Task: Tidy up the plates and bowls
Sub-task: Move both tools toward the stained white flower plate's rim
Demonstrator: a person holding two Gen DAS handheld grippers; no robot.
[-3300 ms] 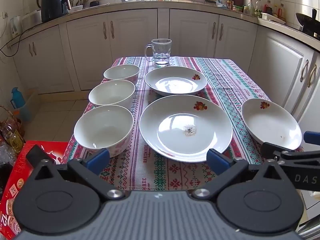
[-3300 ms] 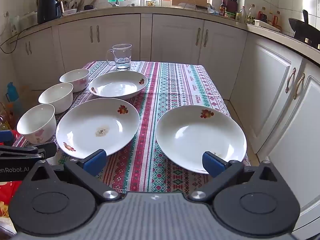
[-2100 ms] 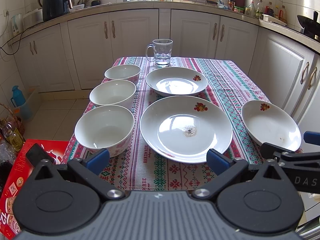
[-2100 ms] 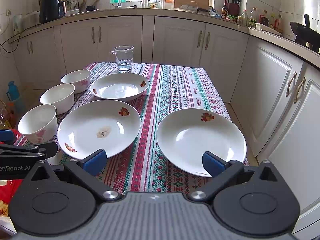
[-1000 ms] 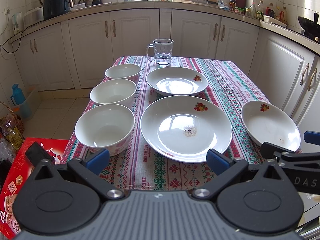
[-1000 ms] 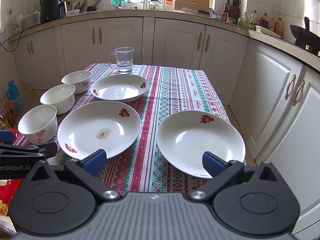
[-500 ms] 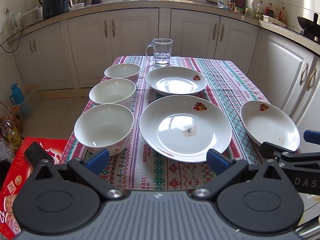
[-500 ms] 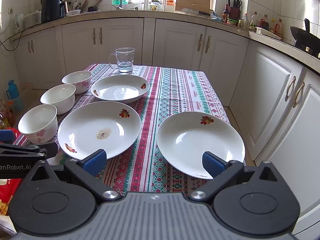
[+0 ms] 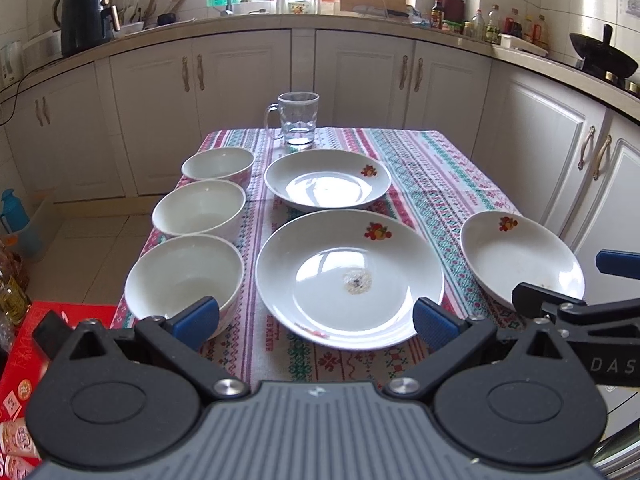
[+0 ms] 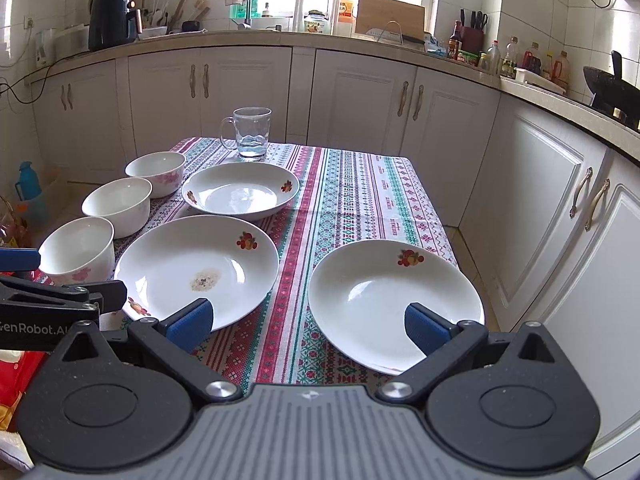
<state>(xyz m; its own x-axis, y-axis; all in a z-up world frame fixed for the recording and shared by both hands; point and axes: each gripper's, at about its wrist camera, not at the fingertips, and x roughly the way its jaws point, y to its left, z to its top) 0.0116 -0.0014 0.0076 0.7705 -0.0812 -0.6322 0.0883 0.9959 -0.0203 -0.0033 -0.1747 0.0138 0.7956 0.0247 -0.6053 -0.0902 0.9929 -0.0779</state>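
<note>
Left wrist view: I hold my left tool (image 9: 314,318) wide and empty at the tabletop's (image 9: 432,184) near edge; three white ceramic bowls (image 9: 199,213) line its left edge beside two white flower-printed plates (image 9: 349,278). Right tool (image 10: 308,322) wide, empty, near the third plate (image 10: 394,300) at the right edge

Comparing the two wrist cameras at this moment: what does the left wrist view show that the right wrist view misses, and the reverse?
Only the left wrist view shows the right gripper side-on and the red carton on the floor. Only the right wrist view shows the pink flower prints on the bowls' outer walls, as on the far bowl, and the left gripper side-on. Both show three bowls, three plates, the glass mug and the striped tablecloth, with both grippers open and empty.
</note>
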